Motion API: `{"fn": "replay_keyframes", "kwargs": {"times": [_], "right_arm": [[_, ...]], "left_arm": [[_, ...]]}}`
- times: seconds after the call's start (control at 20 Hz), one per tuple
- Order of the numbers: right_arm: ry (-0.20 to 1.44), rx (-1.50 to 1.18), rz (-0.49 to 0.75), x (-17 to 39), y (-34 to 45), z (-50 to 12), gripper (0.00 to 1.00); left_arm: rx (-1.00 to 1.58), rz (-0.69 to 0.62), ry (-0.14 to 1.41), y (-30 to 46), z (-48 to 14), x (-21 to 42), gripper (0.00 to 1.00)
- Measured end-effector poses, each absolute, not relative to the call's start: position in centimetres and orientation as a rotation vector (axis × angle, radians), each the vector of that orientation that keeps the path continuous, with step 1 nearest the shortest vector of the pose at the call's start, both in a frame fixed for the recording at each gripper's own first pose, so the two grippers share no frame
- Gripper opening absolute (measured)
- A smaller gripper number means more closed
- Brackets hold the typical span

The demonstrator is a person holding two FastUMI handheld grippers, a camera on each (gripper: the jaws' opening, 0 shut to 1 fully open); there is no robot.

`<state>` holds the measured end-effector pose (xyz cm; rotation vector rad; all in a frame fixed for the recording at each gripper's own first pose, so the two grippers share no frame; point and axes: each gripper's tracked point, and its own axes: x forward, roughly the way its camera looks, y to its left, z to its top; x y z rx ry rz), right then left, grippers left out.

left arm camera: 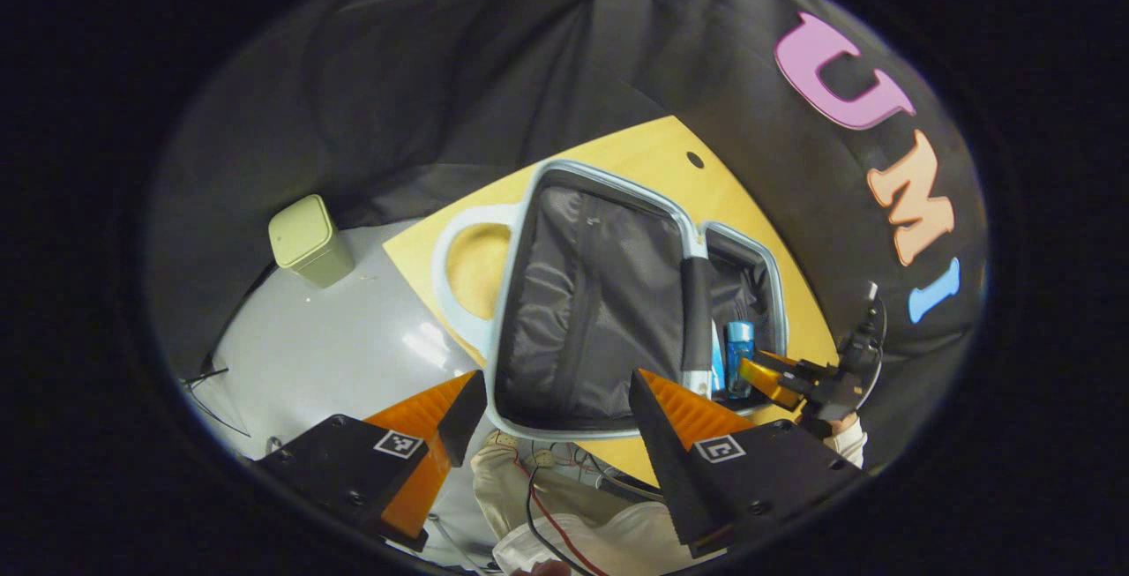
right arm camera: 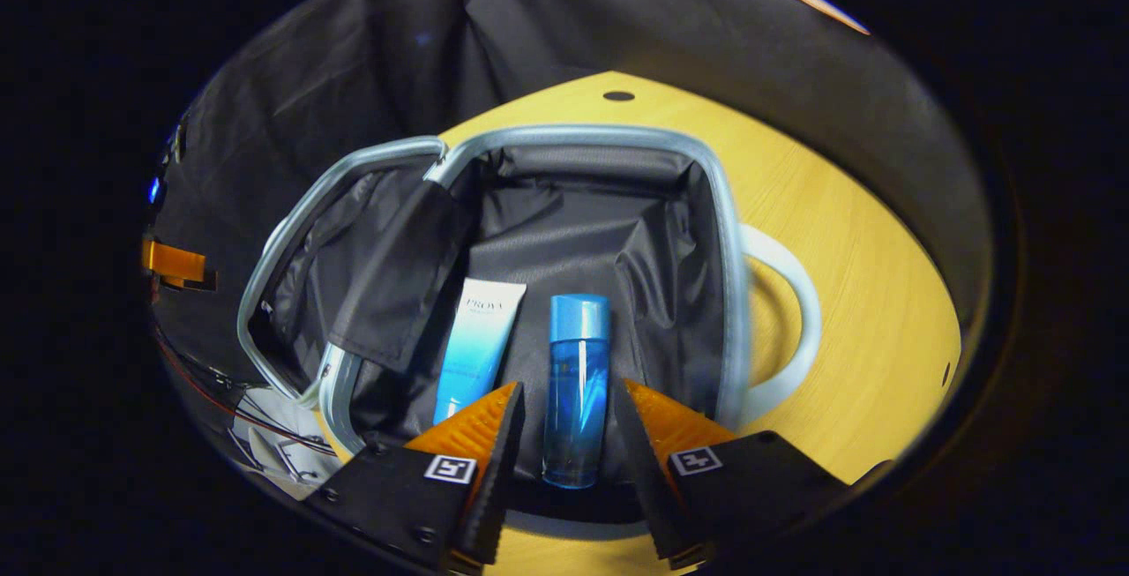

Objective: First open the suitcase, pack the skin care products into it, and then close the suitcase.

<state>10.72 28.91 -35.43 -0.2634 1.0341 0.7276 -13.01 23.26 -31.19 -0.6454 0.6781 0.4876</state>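
The pale blue suitcase [right arm camera: 728, 232] lies open on the wooden table. Its dark-lined lid [left arm camera: 591, 311] stands up beside the base. In the base lie a white-and-blue tube [right arm camera: 476, 351] and a blue bottle [right arm camera: 578, 382], side by side. My right gripper [right arm camera: 567, 395] is open, one finger on either side of the bottle's lower half with small gaps to it. In the left gripper view, the right gripper [left arm camera: 776, 377] reaches into the base beside the bottle [left arm camera: 739, 355]. My left gripper [left arm camera: 556, 400] is open in front of the lid's near rim, holding nothing.
The suitcase's white handle [right arm camera: 794, 320] rests flat on the yellow table [right arm camera: 864, 276], which has a small hole [right arm camera: 617, 96] near its far edge. A pale green lidded bin [left arm camera: 309, 241] stands on the grey floor to the left. Cables and a person's sleeve [left arm camera: 847, 444] sit close by.
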Motion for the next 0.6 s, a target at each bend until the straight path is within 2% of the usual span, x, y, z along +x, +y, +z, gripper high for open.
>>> {"fn": "replay_keyframes", "kwargs": {"times": [0.05,0.1,0.15,0.2,0.3,0.6], "right_arm": [[1.019,-0.255,0.734,10.7,28.9,-34.8,0.7],[0.993,-0.252,0.742,10.6,28.7,-33.9,0.7],[0.96,-0.251,0.748,10.7,28.6,-32.9,0.78],[0.924,-0.25,0.746,10.8,28.4,-32.0,0.81],[0.866,-0.228,0.733,10.8,27.7,-29.9,1.0],[0.765,-0.151,0.567,10.8,21.7,-24.2,1.0]], "left_arm": [[-0.652,0.505,0.673,24.8,-31.5,-13.2,0.95],[-0.654,0.52,0.671,26.7,-32.0,-13.2,0.95],[-0.656,0.537,0.672,28.3,-32.5,-13.2,0.95],[-0.657,0.546,0.672,29.7,-33.2,-12.7,0.95],[-0.668,0.561,0.673,32.9,-34.6,-12.4,0.95],[-0.719,0.548,0.684,38.2,-37.1,-11.3,0.95]]}}
